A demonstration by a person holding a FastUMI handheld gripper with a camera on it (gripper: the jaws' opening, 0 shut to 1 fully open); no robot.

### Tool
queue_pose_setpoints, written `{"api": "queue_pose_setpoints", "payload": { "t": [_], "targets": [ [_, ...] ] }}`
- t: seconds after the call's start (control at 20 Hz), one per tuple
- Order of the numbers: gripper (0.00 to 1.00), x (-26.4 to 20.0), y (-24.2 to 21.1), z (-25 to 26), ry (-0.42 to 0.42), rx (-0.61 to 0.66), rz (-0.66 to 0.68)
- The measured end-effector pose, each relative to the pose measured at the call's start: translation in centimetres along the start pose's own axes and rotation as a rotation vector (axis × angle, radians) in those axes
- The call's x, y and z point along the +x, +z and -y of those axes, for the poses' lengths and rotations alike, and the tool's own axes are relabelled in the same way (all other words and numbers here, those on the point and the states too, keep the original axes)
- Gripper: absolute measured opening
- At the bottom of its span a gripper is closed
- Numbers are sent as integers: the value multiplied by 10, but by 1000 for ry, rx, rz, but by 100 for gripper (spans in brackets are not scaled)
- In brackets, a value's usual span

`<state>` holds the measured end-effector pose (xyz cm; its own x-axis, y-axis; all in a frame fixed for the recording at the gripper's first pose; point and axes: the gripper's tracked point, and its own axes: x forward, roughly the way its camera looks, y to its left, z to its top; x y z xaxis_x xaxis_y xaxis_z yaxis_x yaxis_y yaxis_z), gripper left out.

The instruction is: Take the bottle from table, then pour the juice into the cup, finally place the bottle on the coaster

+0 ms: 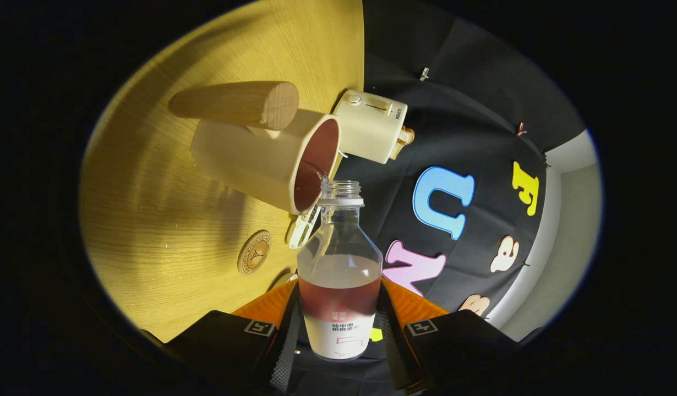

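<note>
Presently listed: claw (pixel 339 335), both fingers pressed against the lower body of the bottle (pixel 339 275), which stands between them, uncapped, clear-walled, with reddish juice in its lower half and a pale label at the base. Bottle mouth sits just ahead of the fingers, touching or almost touching the rim of the cup (pixel 272 159); which of the two cannot be told. Cup: cream-coloured, with a thick wooden handle (pixel 236 103), its inside showing dark red, a thin thread of liquid at the lip nearest the bottle mouth. Coaster (pixel 254 252): round, brown, lying flat on the tabletop (pixel 151 220) beside the bottle's shoulder, apart from the cup, with bare wood on all sides of it. Toaster (pixel 371 125): cream, beyond the cup and close against it, with bread showing in its slot, standing at the tabletop's far edge where the wood meets the black cloth wall. A small pale object lies under the cup's rim, partly hidden. Broad bare wood extends past the cup's closed end.
</note>
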<state>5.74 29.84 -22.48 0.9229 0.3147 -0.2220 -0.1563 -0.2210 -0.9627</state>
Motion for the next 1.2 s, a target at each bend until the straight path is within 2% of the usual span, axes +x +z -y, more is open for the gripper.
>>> {"api": "queue_pose_setpoints", "payload": {
  "t": [1.2],
  "targets": [
    [71, 7, 4, 5, -25, -110, 45]
  ]
}}
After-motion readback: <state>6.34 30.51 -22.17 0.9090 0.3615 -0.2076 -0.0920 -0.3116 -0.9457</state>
